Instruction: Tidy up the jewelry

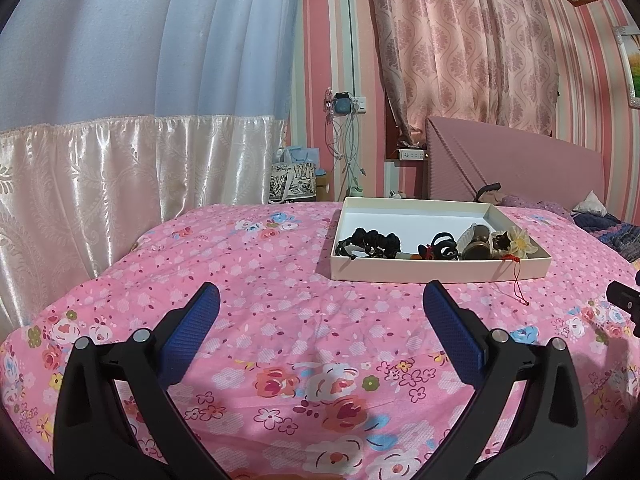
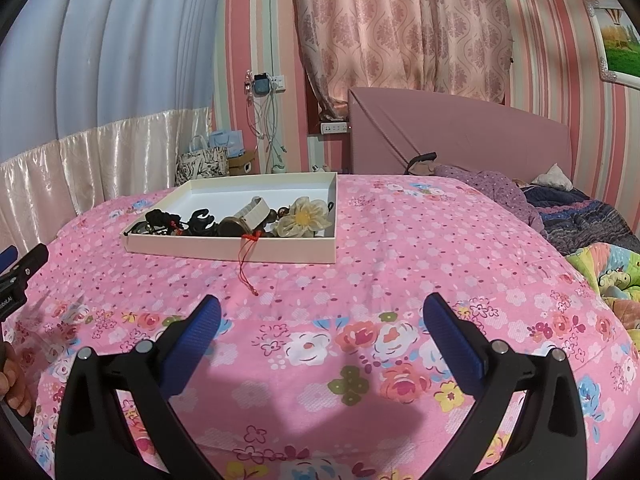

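Observation:
A shallow cream box [image 1: 440, 270] [image 2: 232, 249] lies on the pink floral bedspread [image 1: 280, 320] [image 2: 400, 260]. Along its near side sit black hair ties [image 1: 370, 243] [image 2: 160, 218], a black claw clip [image 1: 442, 245] [image 2: 200, 220], a cream band [image 2: 256, 208], dark beads and a pale fabric flower [image 1: 520, 243] [image 2: 305, 216]. A red cord [image 1: 518, 280] [image 2: 246, 260] hangs over the box's front wall onto the bedspread. My left gripper [image 1: 320, 300] hovers open in front of the box, empty. My right gripper [image 2: 320, 304] is open and empty too, to the right of the box.
A pink headboard [image 1: 520, 164] [image 2: 460, 136] and crumpled purple and blue bedding [image 2: 560, 208] lie behind and right. A patterned tote bag [image 1: 292, 184] [image 2: 200, 164] stands on the floor beyond the bed. A hand [image 2: 14, 384] holds the left gripper's body [image 2: 16, 280] at the left edge.

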The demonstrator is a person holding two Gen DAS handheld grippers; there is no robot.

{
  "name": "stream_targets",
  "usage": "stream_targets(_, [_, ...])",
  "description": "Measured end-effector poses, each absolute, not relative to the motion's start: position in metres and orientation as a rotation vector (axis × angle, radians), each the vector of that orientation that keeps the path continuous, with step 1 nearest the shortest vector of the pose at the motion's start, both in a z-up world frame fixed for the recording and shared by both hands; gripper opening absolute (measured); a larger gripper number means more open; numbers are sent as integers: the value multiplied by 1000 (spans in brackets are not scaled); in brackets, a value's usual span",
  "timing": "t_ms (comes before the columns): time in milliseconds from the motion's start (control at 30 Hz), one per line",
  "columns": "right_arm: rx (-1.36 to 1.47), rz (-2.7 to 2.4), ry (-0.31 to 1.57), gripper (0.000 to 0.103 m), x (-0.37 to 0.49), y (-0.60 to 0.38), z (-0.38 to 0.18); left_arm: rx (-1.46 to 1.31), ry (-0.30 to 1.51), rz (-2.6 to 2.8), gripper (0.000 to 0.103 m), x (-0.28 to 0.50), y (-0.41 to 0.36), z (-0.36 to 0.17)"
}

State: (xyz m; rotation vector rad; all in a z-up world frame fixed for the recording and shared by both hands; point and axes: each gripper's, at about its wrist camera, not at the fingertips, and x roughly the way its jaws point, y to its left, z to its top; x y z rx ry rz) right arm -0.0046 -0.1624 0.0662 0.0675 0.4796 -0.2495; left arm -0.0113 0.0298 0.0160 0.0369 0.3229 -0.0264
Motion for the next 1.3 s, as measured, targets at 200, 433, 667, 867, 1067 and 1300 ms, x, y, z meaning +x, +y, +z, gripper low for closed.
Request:
stream_targets(200, [69,-250,479,101,-4,-162,66,35,323,-26,100,-11,30,16])
stream_targets(433, [67,-251,481,101,-5,-163,67,35,324,-26,100,-11,30,16])
stream_targets(667, [59,-253,494,101,-3,-162,66,33,322,-27,100,-12,30,16])
stream_targets(867, [51,-253,486,101,-4,-161,66,39,328,-29,100,-10,28,13])
stream_targets(1067, [48,-263,480,101,-6,-162,66,38,317,-39,100,-13,26,12])
stream_targets(1300, [66,-252,471,101,-8,-166,67,52,319,-36,100,-14,23,13])
